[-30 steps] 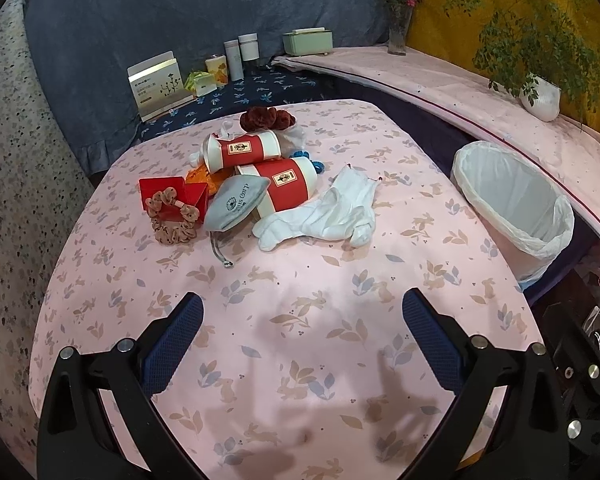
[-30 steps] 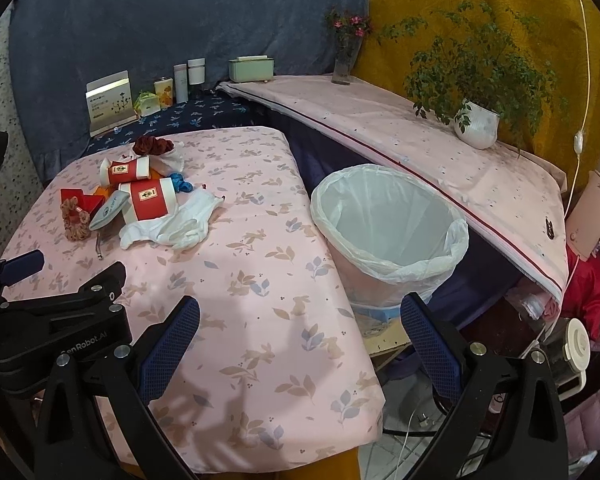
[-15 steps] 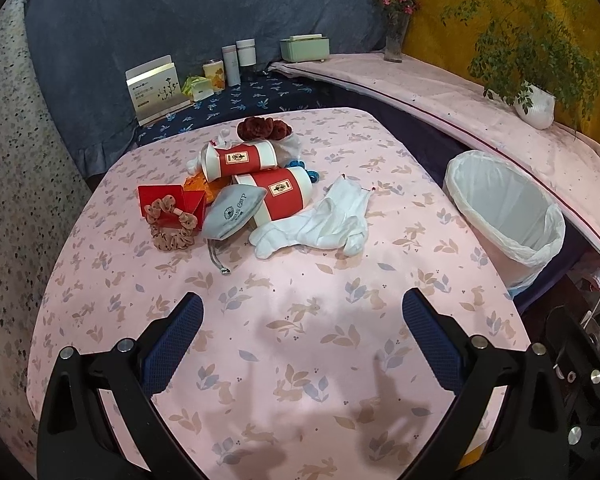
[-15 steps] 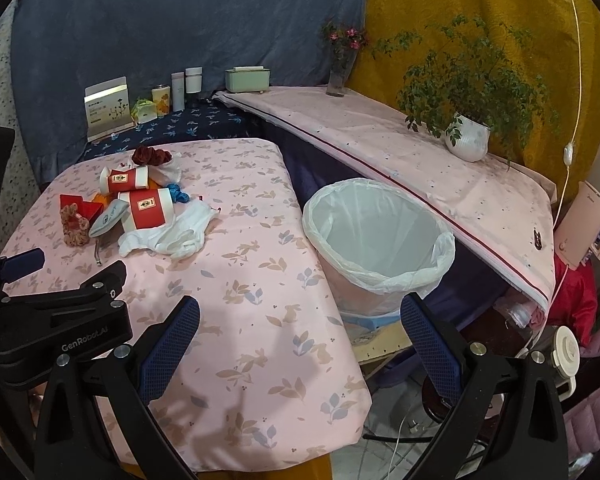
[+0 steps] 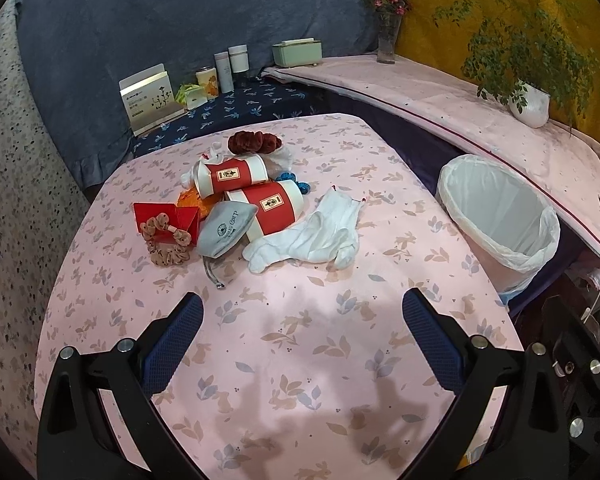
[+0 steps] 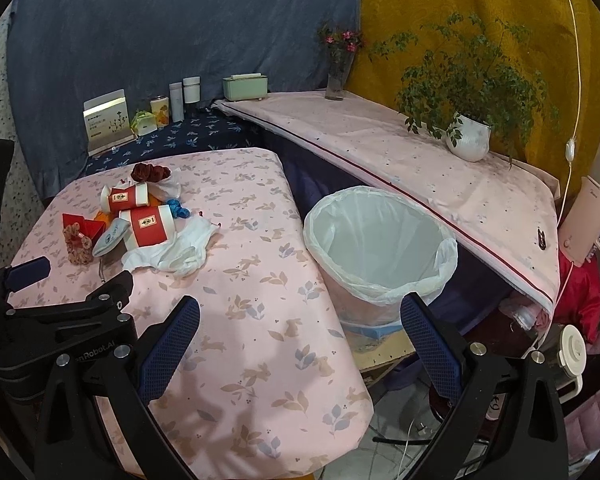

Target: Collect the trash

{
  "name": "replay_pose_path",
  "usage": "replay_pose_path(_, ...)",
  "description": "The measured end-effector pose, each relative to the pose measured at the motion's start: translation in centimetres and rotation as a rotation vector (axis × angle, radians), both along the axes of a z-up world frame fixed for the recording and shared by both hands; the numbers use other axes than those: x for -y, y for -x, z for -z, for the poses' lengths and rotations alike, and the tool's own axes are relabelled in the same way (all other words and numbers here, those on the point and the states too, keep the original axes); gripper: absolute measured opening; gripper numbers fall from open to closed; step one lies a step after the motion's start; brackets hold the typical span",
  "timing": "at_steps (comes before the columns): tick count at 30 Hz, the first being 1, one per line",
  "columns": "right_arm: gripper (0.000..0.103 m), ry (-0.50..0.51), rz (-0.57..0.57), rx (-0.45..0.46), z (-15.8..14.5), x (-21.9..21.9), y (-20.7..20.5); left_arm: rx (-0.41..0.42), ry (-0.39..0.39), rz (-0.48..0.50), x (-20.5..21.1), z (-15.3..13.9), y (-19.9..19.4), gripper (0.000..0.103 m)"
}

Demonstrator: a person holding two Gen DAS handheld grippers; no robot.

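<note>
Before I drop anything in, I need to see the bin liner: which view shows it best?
The right wrist view: the trash bin shows its whole rim and empty liner. The left wrist view keeps it small at the right edge.

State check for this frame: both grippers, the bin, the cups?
Left gripper: jaws open, holding nothing.
Right gripper: jaws open, holding nothing.
White-lined trash bin: upright, looks empty.
Two red-and-white paper cups: lying on their sides.
White cloth gloves: crumpled beside the nearer cup.

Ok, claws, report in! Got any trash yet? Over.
Left claw open, empty. Right claw open, empty. Trash pile untouched on the table; bin beside it. Nothing in the way.
</note>
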State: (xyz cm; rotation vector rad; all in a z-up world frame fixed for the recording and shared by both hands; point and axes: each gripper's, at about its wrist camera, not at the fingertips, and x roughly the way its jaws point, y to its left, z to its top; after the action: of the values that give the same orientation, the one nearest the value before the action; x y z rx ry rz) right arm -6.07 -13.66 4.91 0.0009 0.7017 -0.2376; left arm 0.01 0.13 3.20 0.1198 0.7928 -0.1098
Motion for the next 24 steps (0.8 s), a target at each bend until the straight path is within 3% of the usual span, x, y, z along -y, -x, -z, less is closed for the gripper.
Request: replay_pose_path(24, 0.096, 0.029, -0.005, -0.031, 0.5, 0.1, -2.0, -0.04, -0.007, -0.031, -0.3, 0.3, -1.5, 0.095)
